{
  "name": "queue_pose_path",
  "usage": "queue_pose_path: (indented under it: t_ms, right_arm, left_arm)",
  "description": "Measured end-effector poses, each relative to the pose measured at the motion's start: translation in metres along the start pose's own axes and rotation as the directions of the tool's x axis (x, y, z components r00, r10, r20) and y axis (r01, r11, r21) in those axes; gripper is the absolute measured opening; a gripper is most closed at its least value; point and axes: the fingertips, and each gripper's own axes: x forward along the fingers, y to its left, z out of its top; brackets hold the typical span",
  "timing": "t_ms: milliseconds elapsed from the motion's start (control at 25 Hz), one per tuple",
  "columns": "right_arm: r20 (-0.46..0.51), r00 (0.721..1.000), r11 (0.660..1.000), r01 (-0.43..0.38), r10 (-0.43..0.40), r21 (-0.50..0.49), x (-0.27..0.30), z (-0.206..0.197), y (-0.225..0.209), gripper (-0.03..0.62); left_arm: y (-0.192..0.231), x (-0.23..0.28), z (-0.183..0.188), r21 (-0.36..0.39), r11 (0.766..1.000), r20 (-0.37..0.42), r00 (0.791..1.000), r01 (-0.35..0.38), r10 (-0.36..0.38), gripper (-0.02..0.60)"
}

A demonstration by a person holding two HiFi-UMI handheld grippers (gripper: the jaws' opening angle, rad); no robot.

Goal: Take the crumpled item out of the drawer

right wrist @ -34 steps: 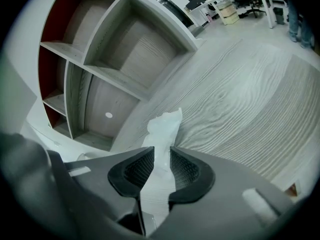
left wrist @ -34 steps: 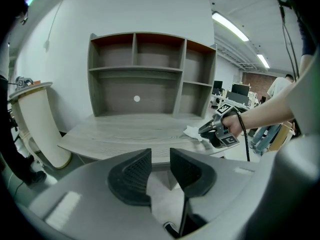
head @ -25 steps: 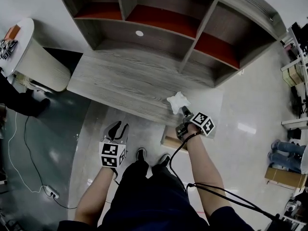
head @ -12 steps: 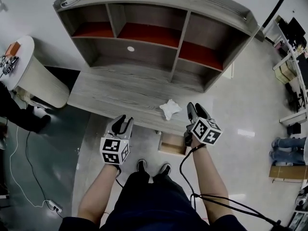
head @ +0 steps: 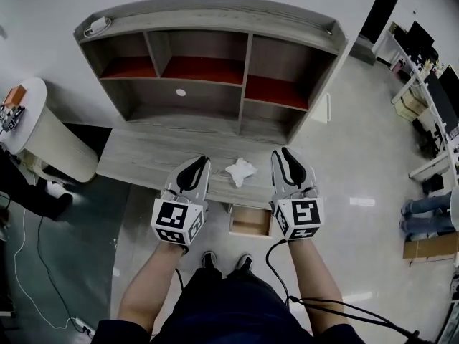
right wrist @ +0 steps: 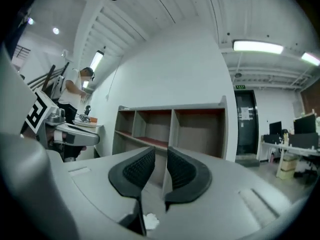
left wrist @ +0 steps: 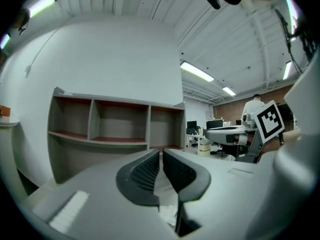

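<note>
The crumpled white item [head: 239,170] lies on the grey wooden desktop [head: 143,165], just behind the open drawer [head: 251,221], whose wooden inside looks bare. My left gripper [head: 200,163] is held up to the item's left and my right gripper [head: 286,153] to its right, both apart from it. In the left gripper view the left gripper [left wrist: 161,153] is closing, with only a thin slit left and nothing in it. The right gripper [right wrist: 161,153] is closing too, with a wider gap and nothing between its pads.
A shelf unit [head: 208,70] with red-lined compartments stands at the back of the desk. A round white table [head: 39,124] is at the left, with cables on the floor below it. Office desks [head: 430,84] and a seated person's legs [head: 427,213] are at the right.
The right gripper has drawn back from the crumpled item, which stays on the desktop. Both grippers have risen to either side of it and their jaws have narrowed. The view has pulled back.
</note>
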Motion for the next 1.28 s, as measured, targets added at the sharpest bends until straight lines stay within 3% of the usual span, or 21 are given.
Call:
queue_pose_path:
  t_ms: [240, 480, 600, 880, 1280]
  right_arm:
    - [0.126, 0.992, 0.993, 0.020, -0.006, -0.113, -0.031, 0.063, 0.008, 0.054]
    - [0.198, 0.980, 0.984, 0.039, -0.004, -0.173, -0.052, 0.097, 0.012, 0.013]
    - [0.189, 0.982, 0.976, 0.043, -0.002, -0.214, -0.057, 0.099, 0.015, 0.006]
    - [0.210, 0.978, 0.978, 0.058, -0.015, -0.201, -0.062, 0.104, 0.011, 0.006]
    - [0.207, 0.978, 0.979, 0.022, 0.020, -0.202, -0.056, 0.102, 0.010, 0.006]
  left_arm:
    - [-0.028, 0.002, 0.066, 0.008, 0.999, 0.149, 0.988, 0.046, -0.047, 0.012]
    - [-0.043, -0.010, 0.111, 0.050, 0.998, 0.257, 0.966, 0.031, -0.043, 0.009]
    - [-0.045, -0.015, 0.121, 0.077, 0.997, 0.278, 0.960, 0.020, -0.041, 0.009]
    - [-0.046, -0.025, 0.137, 0.082, 0.997, 0.313, 0.949, 0.012, -0.038, 0.009]
    - [-0.052, -0.022, 0.144, 0.093, 0.996, 0.314, 0.949, -0.003, -0.027, 0.009]
